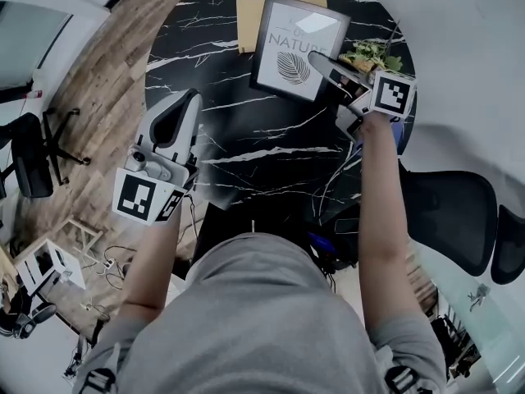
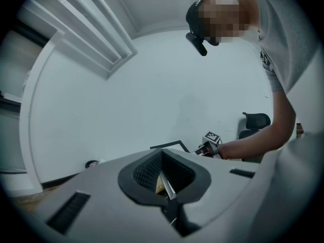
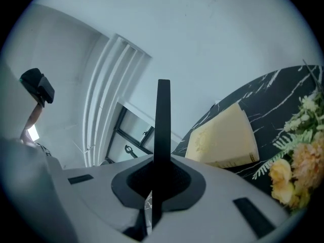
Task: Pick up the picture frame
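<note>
The black picture frame (image 1: 291, 52), with a white leaf print inside, hangs tilted above the black marble table (image 1: 246, 154). My right gripper (image 1: 324, 62) is shut on its right edge. In the right gripper view that edge shows as a thin black bar (image 3: 163, 115) rising from between the jaws (image 3: 161, 173). My left gripper (image 1: 190, 101) hovers over the table's left side, away from the frame, jaws together and nothing in them. From the left gripper view (image 2: 164, 178) the frame (image 2: 169, 146) and the right gripper (image 2: 207, 148) show far off.
A yellow book (image 1: 250, 15) lies on the table behind the frame, also in the right gripper view (image 3: 223, 135). A bunch of flowers (image 1: 369, 54) sits at the table's right edge. A black office chair (image 1: 451, 212) stands to the right, wooden floor to the left.
</note>
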{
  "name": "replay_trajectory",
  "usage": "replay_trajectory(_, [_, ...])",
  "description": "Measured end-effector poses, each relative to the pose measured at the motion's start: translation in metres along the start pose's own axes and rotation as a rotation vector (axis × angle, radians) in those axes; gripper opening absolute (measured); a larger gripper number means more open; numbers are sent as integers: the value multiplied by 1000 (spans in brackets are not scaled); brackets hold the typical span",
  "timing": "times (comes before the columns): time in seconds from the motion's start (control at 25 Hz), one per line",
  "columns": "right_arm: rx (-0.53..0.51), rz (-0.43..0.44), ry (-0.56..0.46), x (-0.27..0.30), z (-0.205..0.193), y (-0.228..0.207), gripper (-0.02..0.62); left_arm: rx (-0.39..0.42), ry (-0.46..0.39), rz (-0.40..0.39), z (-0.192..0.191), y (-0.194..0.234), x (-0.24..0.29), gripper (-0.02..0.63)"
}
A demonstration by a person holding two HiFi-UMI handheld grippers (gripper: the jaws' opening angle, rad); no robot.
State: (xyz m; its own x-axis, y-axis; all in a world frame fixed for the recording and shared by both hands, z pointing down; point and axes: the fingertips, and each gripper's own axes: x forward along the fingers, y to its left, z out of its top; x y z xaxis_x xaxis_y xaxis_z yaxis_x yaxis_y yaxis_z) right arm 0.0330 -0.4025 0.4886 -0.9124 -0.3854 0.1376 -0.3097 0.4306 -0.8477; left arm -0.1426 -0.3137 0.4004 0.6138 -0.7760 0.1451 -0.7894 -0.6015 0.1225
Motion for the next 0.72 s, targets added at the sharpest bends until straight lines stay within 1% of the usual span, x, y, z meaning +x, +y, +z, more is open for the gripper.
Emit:
replay_trajectory(0.36, [-93,43,-25,-16,23,52,31,6,-20,-8,13,-16,-7,6])
replay_trajectory(0.52, [-152,21,-20,-26,32,69,31,7,-31,-4,18,-20,-10,6])
replay_trajectory(0.72, [-201,45,-42,-39,42,101,31,26,-53,-11,30,-28,-13,6])
